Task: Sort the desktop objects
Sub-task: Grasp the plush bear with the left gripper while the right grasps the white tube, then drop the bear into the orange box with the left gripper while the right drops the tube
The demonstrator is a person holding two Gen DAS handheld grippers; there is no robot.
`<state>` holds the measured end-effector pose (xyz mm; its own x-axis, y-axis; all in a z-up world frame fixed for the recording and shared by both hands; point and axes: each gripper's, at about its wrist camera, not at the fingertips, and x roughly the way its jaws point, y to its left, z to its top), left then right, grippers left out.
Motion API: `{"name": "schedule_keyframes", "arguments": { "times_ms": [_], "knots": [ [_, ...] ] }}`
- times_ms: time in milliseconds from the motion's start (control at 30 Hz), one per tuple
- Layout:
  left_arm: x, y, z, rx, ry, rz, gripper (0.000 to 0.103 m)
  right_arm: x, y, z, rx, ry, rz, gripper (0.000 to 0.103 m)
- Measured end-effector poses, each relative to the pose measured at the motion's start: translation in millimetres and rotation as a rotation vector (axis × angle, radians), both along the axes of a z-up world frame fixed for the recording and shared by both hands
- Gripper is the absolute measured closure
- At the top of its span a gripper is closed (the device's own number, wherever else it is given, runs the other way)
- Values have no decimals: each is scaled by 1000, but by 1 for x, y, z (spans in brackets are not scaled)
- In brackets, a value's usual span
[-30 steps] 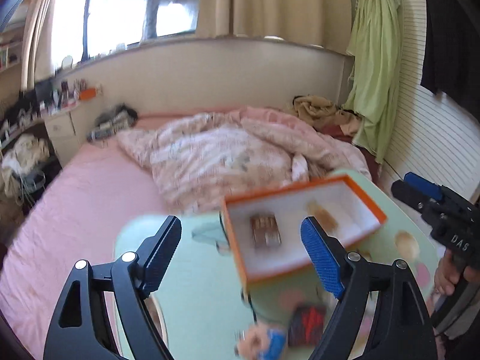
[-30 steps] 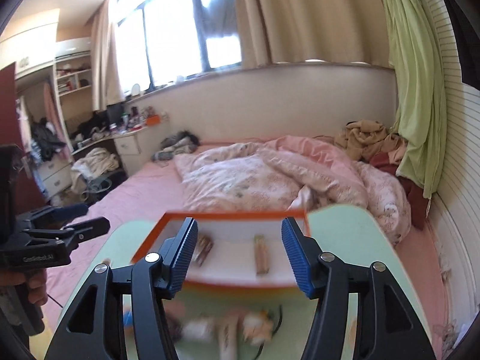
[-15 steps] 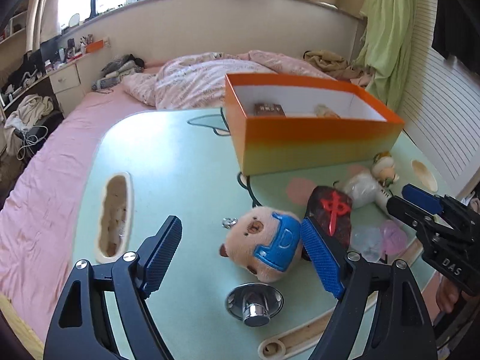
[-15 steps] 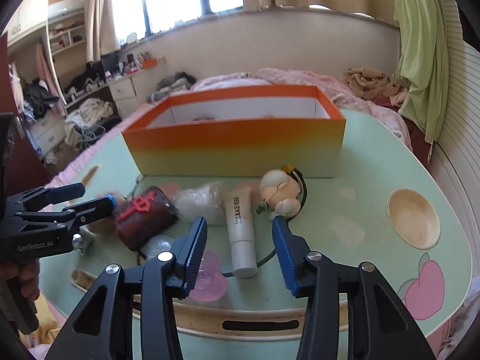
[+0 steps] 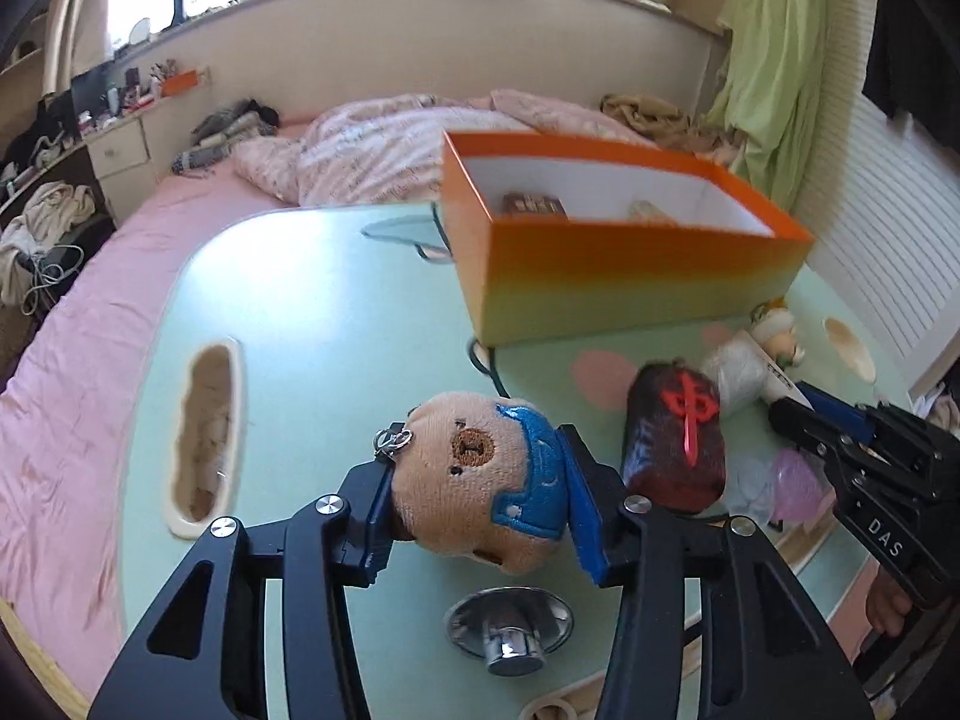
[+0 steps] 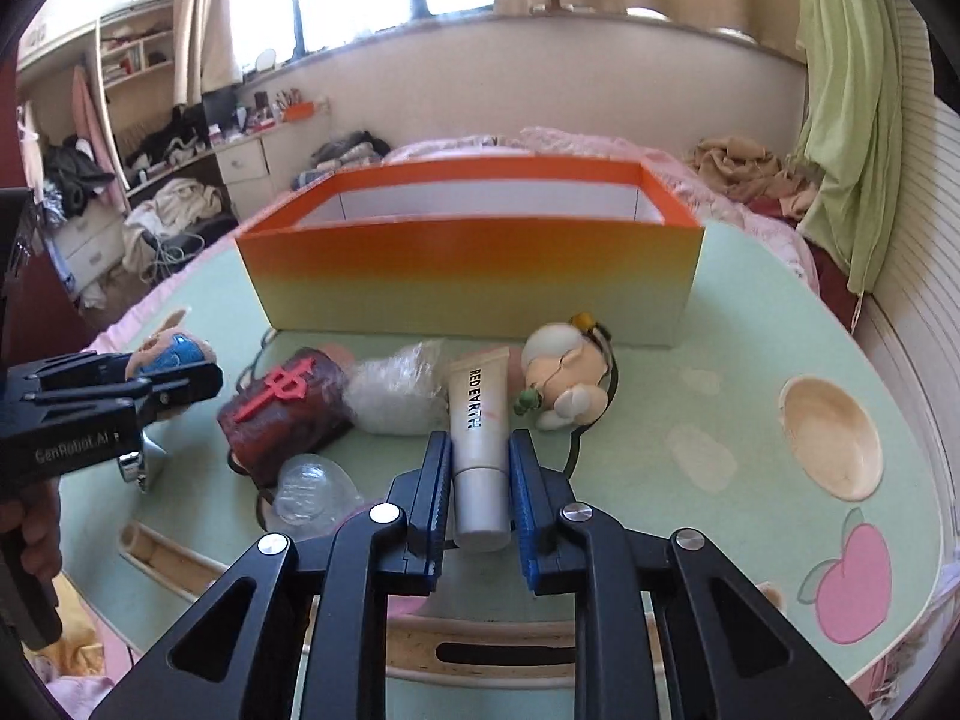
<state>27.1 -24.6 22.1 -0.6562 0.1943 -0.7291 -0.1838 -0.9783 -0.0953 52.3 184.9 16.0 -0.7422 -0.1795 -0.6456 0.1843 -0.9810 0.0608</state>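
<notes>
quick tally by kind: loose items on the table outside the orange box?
Plush toys: 3 – bear in blue, dark red mahjong tile, cream doll
Cream tubes: 1 – silver tube
Clear plastic wraps: 2 –
Metal knobs: 1 –
Total: 7

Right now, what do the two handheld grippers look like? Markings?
Both are black skeletal frames with silver pivot bolts and ribbed blue finger pads. The left gripper reads "GenRobot.AI" on its side; the right gripper reads "DAS". No cables or sleeves visible.
</notes>
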Motion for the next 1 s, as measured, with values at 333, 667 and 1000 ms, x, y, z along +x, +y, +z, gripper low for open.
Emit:
{"name": "schedule_keyframes", "arguments": {
  "times_ms": [333, 667, 1000],
  "knots": [
    [-8, 3, 42, 45, 39, -51, 54, 0, 5, 38, -66, 63, 19, 85],
    [-74, 48, 93, 80, 88, -155, 54, -67, 11, 82, -74, 117, -8, 85],
    [-155, 75, 54, 42, -43, -122, 54, -144, 6, 49, -49, 8, -61, 84]
  ]
}}
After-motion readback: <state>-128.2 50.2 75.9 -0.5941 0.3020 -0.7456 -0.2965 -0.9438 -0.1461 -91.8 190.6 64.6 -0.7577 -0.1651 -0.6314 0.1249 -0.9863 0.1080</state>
